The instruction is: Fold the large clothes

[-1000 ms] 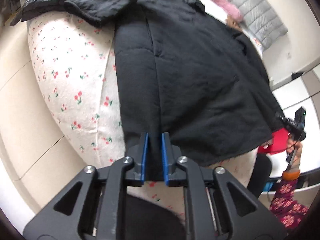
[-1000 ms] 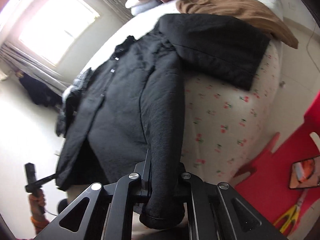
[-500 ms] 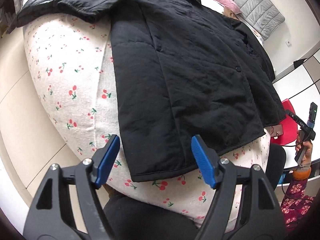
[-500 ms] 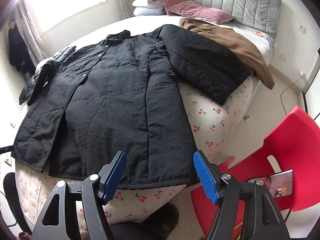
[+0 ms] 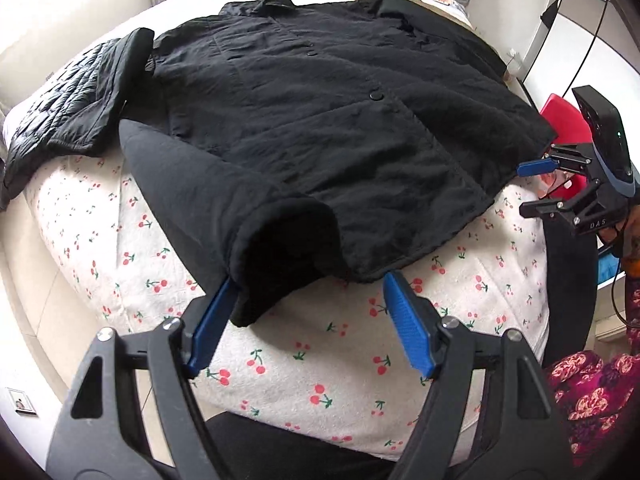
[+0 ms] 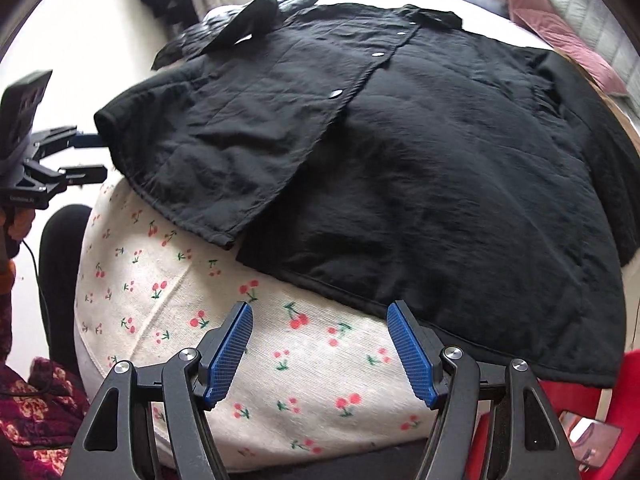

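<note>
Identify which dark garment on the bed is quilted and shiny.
The small puffer jacket at the bed's far-left edge: stitched into glossy ridged rows, while the large black coat spread across the middle is matte.

Each gripper is a black frame of angular arms with triangular cut-outs, joined by round silver screws, ending in two fingers faced with bright blue textured pads [image 5: 408, 336]. The left gripper [image 5: 306, 320] fills the bottom of its own view; the right gripper [image 6: 320, 350] fills the bottom of its view likewise. At the right edge of the left view, the other unit carries a dark housing with blue trim, white lettering and a thin black cable. A floral maroon sleeve [image 5: 588, 396] shows at lower right.
</note>
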The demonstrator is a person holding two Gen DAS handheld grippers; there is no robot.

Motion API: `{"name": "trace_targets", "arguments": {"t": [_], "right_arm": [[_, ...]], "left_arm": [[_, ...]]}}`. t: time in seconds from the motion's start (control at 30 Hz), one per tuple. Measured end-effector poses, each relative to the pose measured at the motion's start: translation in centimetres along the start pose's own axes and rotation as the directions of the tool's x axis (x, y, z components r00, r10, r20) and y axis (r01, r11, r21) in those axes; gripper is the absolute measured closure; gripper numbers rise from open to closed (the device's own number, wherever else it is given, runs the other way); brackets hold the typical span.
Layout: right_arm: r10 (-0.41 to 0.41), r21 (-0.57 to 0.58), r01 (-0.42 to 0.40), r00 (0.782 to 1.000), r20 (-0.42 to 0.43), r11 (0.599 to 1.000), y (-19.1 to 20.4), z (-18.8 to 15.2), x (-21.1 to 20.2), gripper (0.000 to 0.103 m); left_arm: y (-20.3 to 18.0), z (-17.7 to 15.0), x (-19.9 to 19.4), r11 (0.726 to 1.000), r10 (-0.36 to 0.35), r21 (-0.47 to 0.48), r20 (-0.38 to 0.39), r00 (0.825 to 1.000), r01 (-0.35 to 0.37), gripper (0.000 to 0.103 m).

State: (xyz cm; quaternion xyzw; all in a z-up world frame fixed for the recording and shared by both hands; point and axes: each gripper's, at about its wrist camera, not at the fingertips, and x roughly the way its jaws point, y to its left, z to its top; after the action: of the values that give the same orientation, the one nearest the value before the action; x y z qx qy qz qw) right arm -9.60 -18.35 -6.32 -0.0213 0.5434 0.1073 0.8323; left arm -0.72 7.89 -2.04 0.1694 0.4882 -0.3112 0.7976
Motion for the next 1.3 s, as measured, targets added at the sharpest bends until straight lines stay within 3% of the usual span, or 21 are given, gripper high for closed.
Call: {"name": "trace_targets", "arguments": {"t": [0.13, 0.2, 0.3, 0.33, 0.47, 0.63, 0.7, 0.77, 0.93, 1.03, 1.17, 1.3], "right_arm": [[0.023, -0.11, -0.028, 0.999, -0.044, 0.994, 3.0, 1.3, 3.2, 0.032], [-0.005, -0.16, -0.004, 0.999, -0.053, 0.987, 3.9, 1.9, 4.7, 0.035], [-0.006, -0.19, 0.002, 1.0, -0.022, 0.982, 4.3, 3.4, 4.8, 0.094], [0.014, -0.158, -0.019, 0.999, -0.029, 0.987, 3.8, 4.2, 4.6, 0.095], [-0.067, -0.127, 0.071, 0.997, 0.038, 0.989, 2.4, 6.6, 3.1, 0.097], [-0.134, -0.068, 0.14, 0.988, 0.075, 0.988, -0.4, 9.3, 2.2, 0.097], [-0.14, -0.047, 0.144, 0.988, 0.068, 0.989, -1.6, 10.1, 2.5, 0.097], [-0.147, -0.019, 0.149, 0.986, 0.078, 0.989, -2.7, 10.6, 2.5, 0.097], [-0.124, 0.06, 0.117, 0.983, 0.138, 0.991, -3.8, 10.8, 0.8, 0.097], [-0.118, 0.071, 0.109, 0.982, 0.146, 0.992, -4.1, 10.6, 0.2, 0.097], [-0.102, 0.076, 0.091, 0.983, 0.154, 0.993, -4.4, 10.1, -0.3, 0.097], [-0.086, 0.083, 0.074, 0.983, 0.16, 0.994, -4.8, 9.7, -0.5, 0.097]], "left_arm": [[0.3, 0.4, -0.3, 0.999, -0.016, -0.029, 0.032, 0.999, 0.017, 0.028], [0.4, 0.6, -0.1, 0.999, -0.023, -0.048, 0.038, 0.999, 0.025, 0.028], [0.6, 0.3, -0.8, 0.998, -0.013, -0.056, 0.047, 0.999, 0.015, 0.028], [0.6, 0.3, -1.3, 0.998, -0.01, -0.055, 0.059, 0.998, 0.013, 0.028], [0.7, 0.8, -3.2, 0.998, -0.021, -0.06, 0.111, 0.994, 0.028, 0.028], [-2.4, 1.8, -4.5, 0.985, -0.173, 0.023, 0.149, 0.974, 0.171, 0.028], [-4.2, 2.1, -3.7, 0.966, -0.254, 0.069, 0.121, 0.96, 0.247, 0.028], [-6.5, 2.3, -1.8, 0.942, -0.323, 0.108, 0.04, 0.946, 0.317, 0.028], [-12.6, 1.6, 4.0, 0.879, -0.41, 0.191, -0.162, 0.897, 0.437, 0.038], [-14.6, 2.0, 7.3, 0.895, -0.354, 0.221, -0.176, 0.919, 0.387, 0.038], [-14.3, 3.6, 8.2, 0.929, -0.268, 0.248, -0.061, 0.961, 0.275, 0.04], [-13.6, 4.9, 8.6, 0.933, -0.232, 0.277, -0.03, 0.972, 0.231, 0.04]]}}
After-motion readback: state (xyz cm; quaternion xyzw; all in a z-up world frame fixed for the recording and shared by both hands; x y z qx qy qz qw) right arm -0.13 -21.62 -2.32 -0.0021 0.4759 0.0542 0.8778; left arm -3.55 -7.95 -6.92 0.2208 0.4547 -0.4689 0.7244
